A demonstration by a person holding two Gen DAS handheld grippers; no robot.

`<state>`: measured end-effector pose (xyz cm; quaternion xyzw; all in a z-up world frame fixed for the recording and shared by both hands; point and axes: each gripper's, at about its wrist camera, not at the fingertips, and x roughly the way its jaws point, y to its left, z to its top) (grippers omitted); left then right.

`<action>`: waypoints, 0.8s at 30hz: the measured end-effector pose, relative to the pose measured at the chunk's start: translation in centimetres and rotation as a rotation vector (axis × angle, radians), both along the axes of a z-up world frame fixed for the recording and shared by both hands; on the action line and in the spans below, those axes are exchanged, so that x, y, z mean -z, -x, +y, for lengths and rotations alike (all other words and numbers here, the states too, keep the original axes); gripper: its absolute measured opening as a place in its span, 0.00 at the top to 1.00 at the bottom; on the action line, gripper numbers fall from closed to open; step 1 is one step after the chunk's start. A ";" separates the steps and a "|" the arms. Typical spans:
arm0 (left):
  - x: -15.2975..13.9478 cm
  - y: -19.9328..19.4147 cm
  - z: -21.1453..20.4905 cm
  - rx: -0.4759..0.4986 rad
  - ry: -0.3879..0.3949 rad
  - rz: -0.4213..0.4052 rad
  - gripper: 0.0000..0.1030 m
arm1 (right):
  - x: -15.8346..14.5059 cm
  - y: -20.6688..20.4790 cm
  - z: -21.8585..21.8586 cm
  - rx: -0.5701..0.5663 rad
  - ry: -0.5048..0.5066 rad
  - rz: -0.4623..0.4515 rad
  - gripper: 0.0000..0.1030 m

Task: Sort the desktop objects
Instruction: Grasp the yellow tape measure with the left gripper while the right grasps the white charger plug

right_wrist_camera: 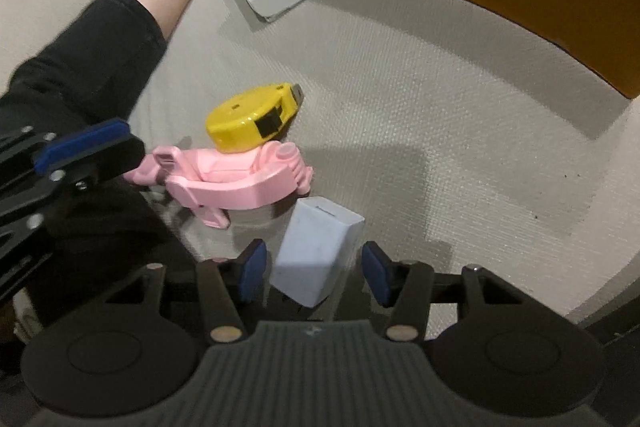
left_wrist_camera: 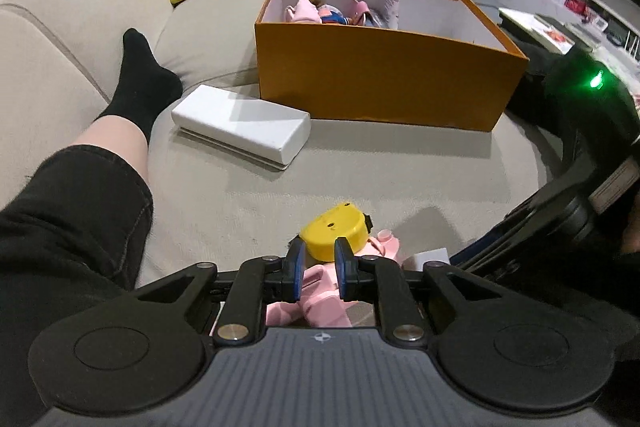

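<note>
At the left of the right wrist view, the pink plastic toy (right_wrist_camera: 224, 183) is pinched by the left gripper (left_wrist_camera: 319, 267). Lower middle, the small white box (right_wrist_camera: 316, 251) sits between the spread right gripper (right_wrist_camera: 312, 273); it should be squeezed gently, flat sides first.

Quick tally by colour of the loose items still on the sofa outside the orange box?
White: 2, flat box, small block
Yellow: 1, tape measure
Pink: 1, plastic toy
Total: 4
</note>
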<state>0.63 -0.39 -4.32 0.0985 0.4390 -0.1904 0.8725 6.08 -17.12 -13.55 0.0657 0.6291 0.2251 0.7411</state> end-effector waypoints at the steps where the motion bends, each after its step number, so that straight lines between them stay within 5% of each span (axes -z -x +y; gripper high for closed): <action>1: 0.1 0.1 -0.1 0.003 0.002 0.000 0.75 | 0.3 0.0 0.3 -0.002 0.011 0.003 0.50; 6: 1.0 0.0 -1.6 0.066 -0.077 -0.022 0.68 | 0.2 0.1 0.3 0.013 0.011 -0.008 0.58; 11: 2.1 -0.6 -3.2 0.154 -0.158 -0.028 0.67 | -1.6 -0.6 -1.1 0.055 0.068 -0.124 0.61; 13: 2.4 -1.1 -3.7 0.167 -0.167 -0.017 0.61 | -2.2 -1.4 -1.9 0.081 0.075 -0.159 0.62; 15: 2.8 -1.7 -4.3 0.174 -0.169 -0.004 0.41 | -2.6 -2.0 -2.5 0.096 0.081 -0.180 0.62; 24: 4.7 -4.8 -5.1 0.118 -0.140 0.123 0.41 | -1.8 -2.9 -3.5 0.094 0.052 -0.192 0.62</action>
